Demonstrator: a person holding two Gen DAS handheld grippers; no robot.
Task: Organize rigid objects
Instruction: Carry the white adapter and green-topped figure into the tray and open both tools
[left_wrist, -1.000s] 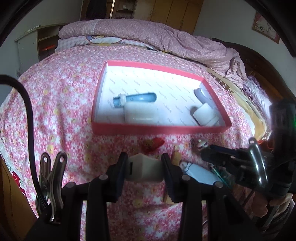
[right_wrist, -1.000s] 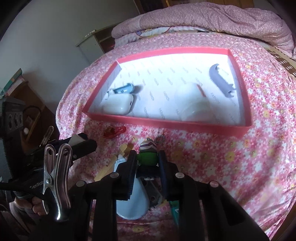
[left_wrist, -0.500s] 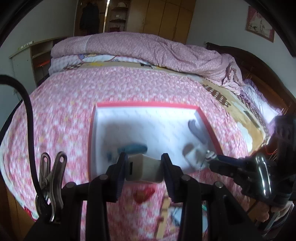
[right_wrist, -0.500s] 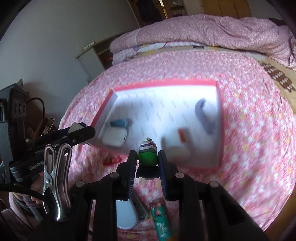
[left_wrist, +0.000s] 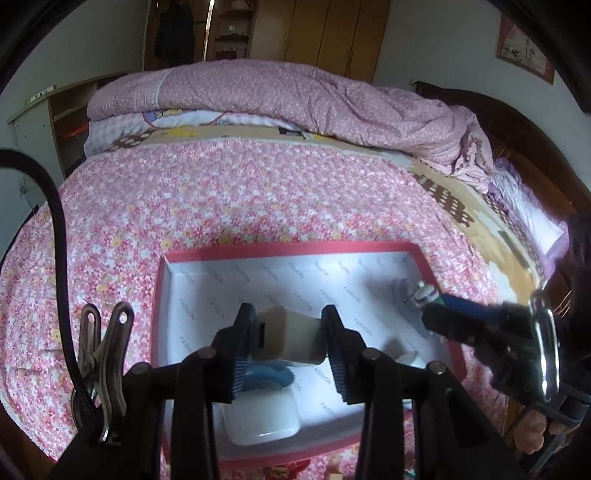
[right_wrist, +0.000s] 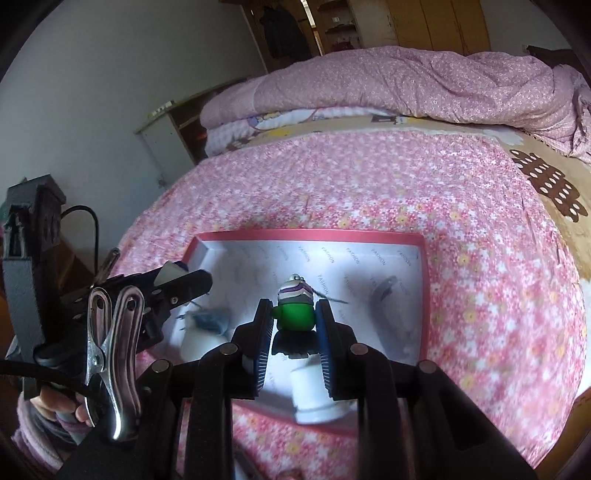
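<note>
My left gripper (left_wrist: 288, 339) is shut on a white charger block (left_wrist: 291, 338) and hangs over the red-rimmed box (left_wrist: 295, 250) on the bed. Under it lie a white case (left_wrist: 262, 417) and a blue item (left_wrist: 267, 374). My right gripper (right_wrist: 294, 326) is shut on a small green figure with a striped cap (right_wrist: 295, 310), also above the box (right_wrist: 424, 295). In the right wrist view a grey item (right_wrist: 388, 295) and a white bottle-like thing (right_wrist: 314, 398) lie inside the box. Each gripper shows in the other's view, the right gripper (left_wrist: 432, 299) at right, the left gripper (right_wrist: 177, 284) at left.
The box rests on a pink flowered bedspread (left_wrist: 221, 199). A folded pink quilt (left_wrist: 295, 96) lies at the far end of the bed. A dark wooden headboard (left_wrist: 517, 122) stands at right, a shelf unit (left_wrist: 40, 118) at left. A hand (left_wrist: 532, 439) holds the right tool.
Both grippers rose and moved forward from the bedspread in front of the box to above the box's inside, each still carrying its object. The loose items on the bedspread dropped out of view.
</note>
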